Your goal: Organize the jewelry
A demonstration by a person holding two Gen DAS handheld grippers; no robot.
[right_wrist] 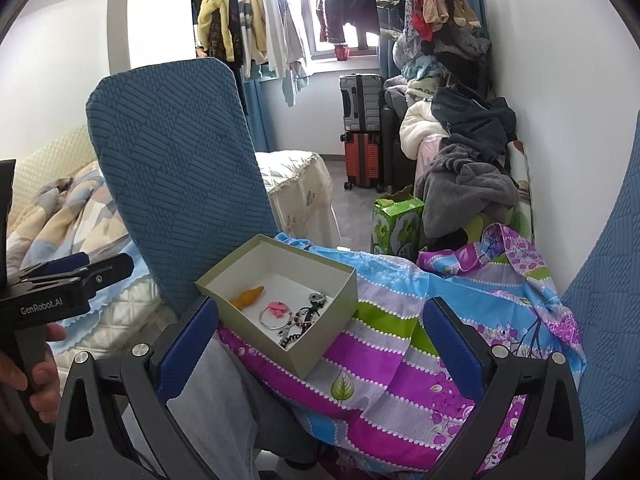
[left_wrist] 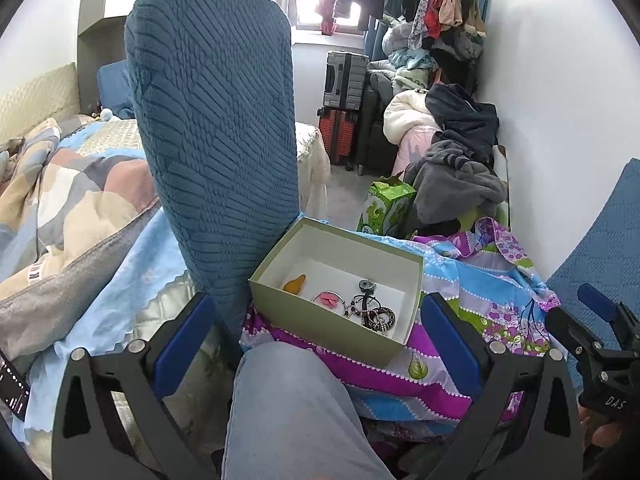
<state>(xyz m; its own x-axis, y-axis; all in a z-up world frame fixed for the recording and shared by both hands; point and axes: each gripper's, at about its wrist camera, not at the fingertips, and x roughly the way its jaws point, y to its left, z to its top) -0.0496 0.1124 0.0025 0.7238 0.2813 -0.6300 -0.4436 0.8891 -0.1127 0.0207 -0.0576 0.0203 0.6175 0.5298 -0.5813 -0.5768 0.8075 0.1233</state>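
Observation:
An open pale green box (left_wrist: 320,322) (right_wrist: 336,300) sits on a bright patterned cloth (left_wrist: 472,280) (right_wrist: 400,344). Inside lie an orange piece (left_wrist: 295,283) (right_wrist: 249,297), a ring with a pink ornament (left_wrist: 329,299) (right_wrist: 276,312) and a tangle of dark beaded jewelry (left_wrist: 372,312) (right_wrist: 304,318). My left gripper (left_wrist: 316,348) is open and empty, just short of the box. My right gripper (right_wrist: 320,344) is open and empty, its fingers on either side of the box's near corner. Each gripper shows at the edge of the other's view.
A blue textured chair back (left_wrist: 216,120) (right_wrist: 180,168) rises just left of the box. A jeans-clad knee (left_wrist: 288,408) lies below it. A bed with quilts (left_wrist: 72,200) is left; a green carton (left_wrist: 384,208), clothes pile (left_wrist: 456,160) and suitcases (left_wrist: 344,112) are behind.

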